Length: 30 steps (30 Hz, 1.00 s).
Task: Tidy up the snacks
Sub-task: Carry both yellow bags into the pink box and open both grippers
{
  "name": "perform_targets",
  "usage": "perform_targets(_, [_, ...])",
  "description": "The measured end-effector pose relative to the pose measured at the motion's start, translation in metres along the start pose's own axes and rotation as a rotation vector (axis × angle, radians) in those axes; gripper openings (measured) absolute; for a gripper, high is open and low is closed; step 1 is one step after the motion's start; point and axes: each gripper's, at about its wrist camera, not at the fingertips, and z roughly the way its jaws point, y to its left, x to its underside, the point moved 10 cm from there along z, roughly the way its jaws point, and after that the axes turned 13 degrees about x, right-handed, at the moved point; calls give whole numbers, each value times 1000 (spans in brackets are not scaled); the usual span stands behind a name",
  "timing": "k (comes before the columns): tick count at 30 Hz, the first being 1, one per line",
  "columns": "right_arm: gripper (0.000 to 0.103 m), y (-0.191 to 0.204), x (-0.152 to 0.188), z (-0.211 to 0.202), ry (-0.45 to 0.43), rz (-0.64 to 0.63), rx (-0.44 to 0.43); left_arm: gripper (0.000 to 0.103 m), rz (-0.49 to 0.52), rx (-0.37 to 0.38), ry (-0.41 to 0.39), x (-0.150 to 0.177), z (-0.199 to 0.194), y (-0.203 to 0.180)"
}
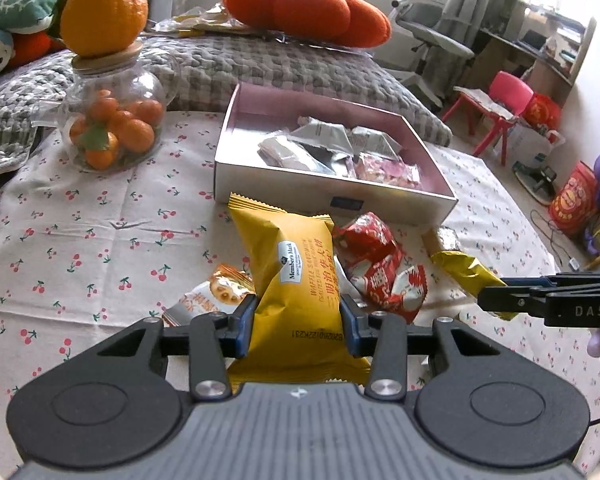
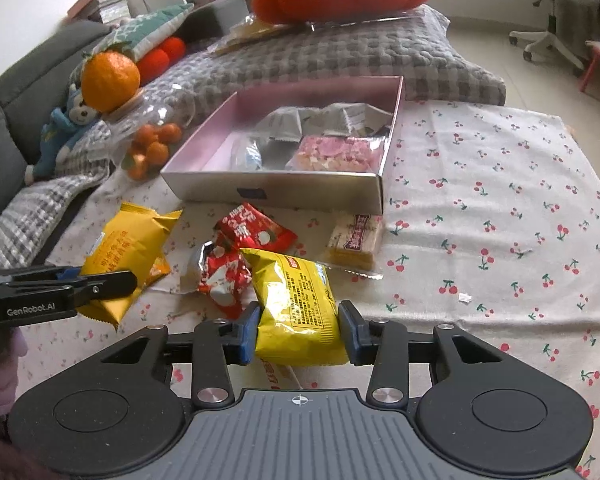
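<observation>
While both packets sit in our grips, we judge them light, puffy and crinkly — air-filled foil that yields under pressure and slides easily. Our left gripper [image 1: 298, 320] has its blue pads pressed into the waist of the orange-yellow waffle packet [image 1: 296, 276], which dents where it is pinched and stands raised above the cherry-print cloth [image 1: 80, 240]. Our right gripper [image 2: 299, 334] is clamped across the bright yellow snack bag [image 2: 296, 300], taken near its lower half; the contents are probably brittle, so a gentle squeeze suits.

Just beyond lies the pink box [image 2: 284, 190], already holding silver and pink packets at its far and right side, with bare floor toward the left. Between us and its near wall lie the red packets [image 2: 236, 252] and a pale bar [image 2: 356, 240] — loose clutter to lift over. A glass jar of small oranges [image 1: 114, 120] with a large orange [image 1: 104, 12] balanced on its lid stands left of the box, easy to topple.
</observation>
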Motion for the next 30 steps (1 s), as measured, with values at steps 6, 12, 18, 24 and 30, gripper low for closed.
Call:
perform_targets(6, [40,0,-17,-13,-42,40,-25,39,-38,0,-30,-10,-6,4])
perform_targets(12, [40,3,-43,-19,-80,88,-47,39,-47,-3,-64,-28,-9,2])
perform_targets(18, [40,11,-73,-11,-114,137,-65,39,-45,-18,-93,-56,-2,5])
perform_targets(24, [40,20,-94,13,-118,172,-77,39,-26,-25,-73,-84,26,12])
perform_targets(30, [40,18,-107,35,-126,226,-74,39,-10,-33,-70,-108,49,24])
